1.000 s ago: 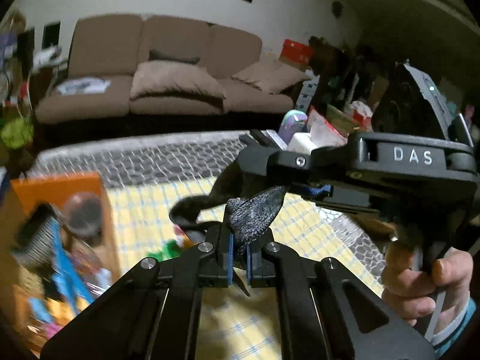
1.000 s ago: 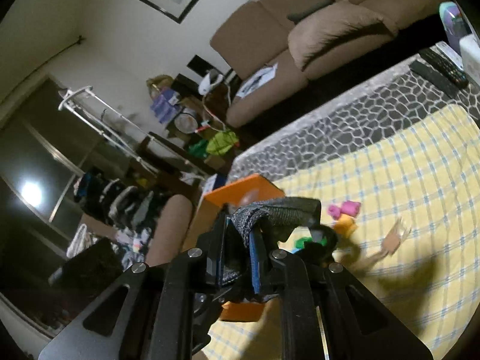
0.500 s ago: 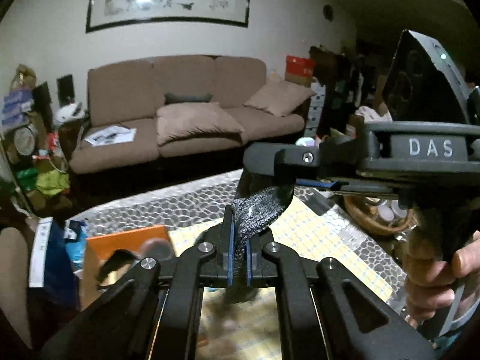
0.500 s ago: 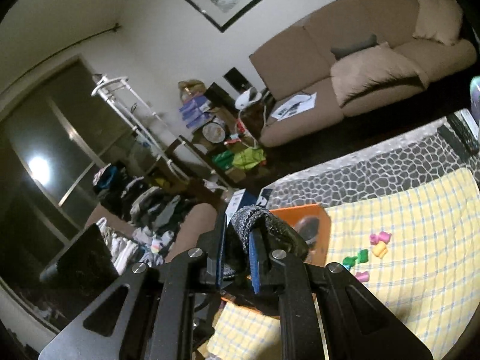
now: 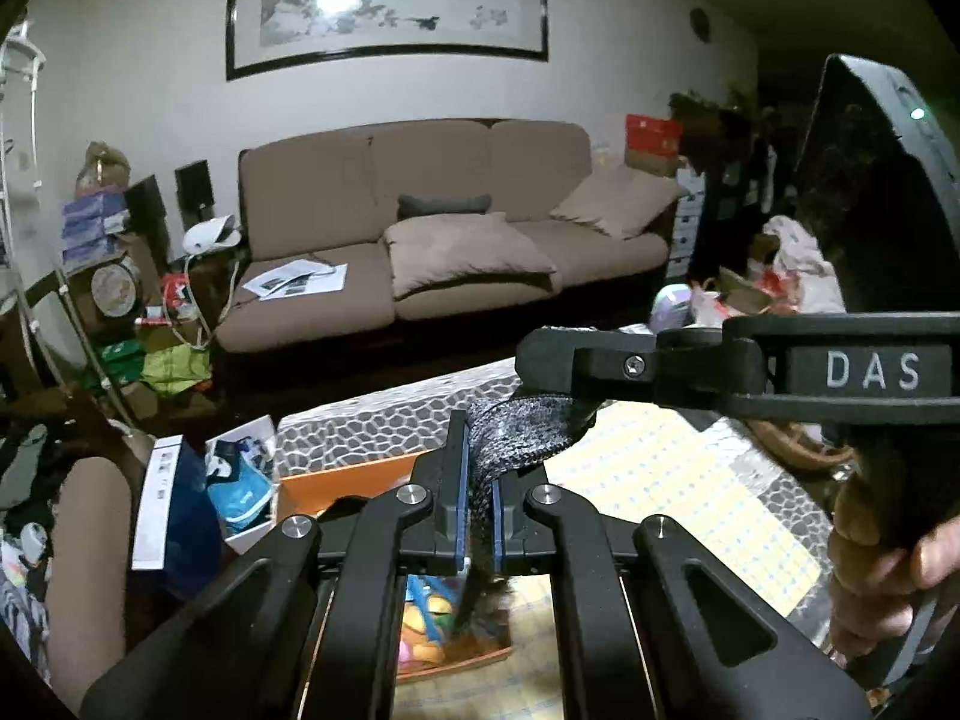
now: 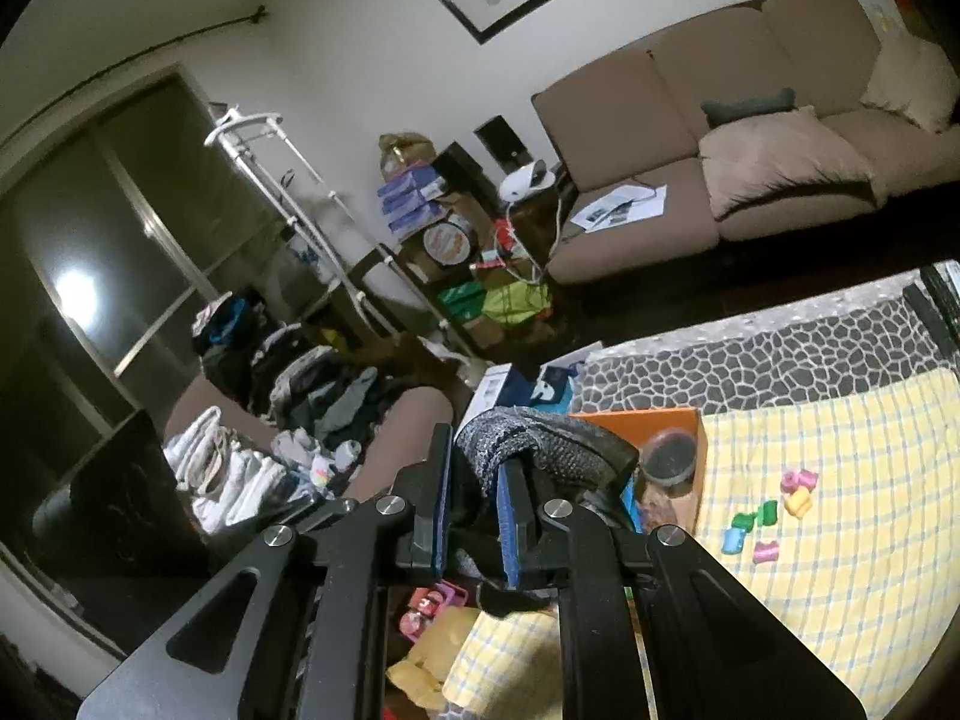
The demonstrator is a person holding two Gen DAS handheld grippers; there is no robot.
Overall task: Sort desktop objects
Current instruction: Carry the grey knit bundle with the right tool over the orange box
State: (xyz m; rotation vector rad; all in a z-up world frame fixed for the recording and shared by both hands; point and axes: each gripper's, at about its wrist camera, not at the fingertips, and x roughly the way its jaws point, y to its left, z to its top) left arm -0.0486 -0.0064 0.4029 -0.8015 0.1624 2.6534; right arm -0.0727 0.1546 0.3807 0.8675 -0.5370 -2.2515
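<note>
A grey knit strap (image 5: 516, 438) is stretched between both grippers, high above the table. My left gripper (image 5: 477, 498) is shut on one end of it. My right gripper (image 6: 474, 504) is shut on the other end (image 6: 510, 438); it shows from the side in the left wrist view (image 5: 552, 360). An orange box (image 5: 354, 474) holding toys and a round dark tin (image 6: 669, 459) lies below the strap. Several small coloured toy pieces (image 6: 762, 516) lie on the yellow checked cloth (image 6: 840, 480).
A brown sofa (image 5: 444, 240) stands behind the table. A blue and white box (image 5: 174, 504) and clutter sit left of the table. Clothes (image 6: 312, 384) are piled on the left. A wicker basket (image 5: 798, 450) sits at the right edge.
Both grippers have risen high above the table with the strap still held between them. The orange box and the toys now lie farther below.
</note>
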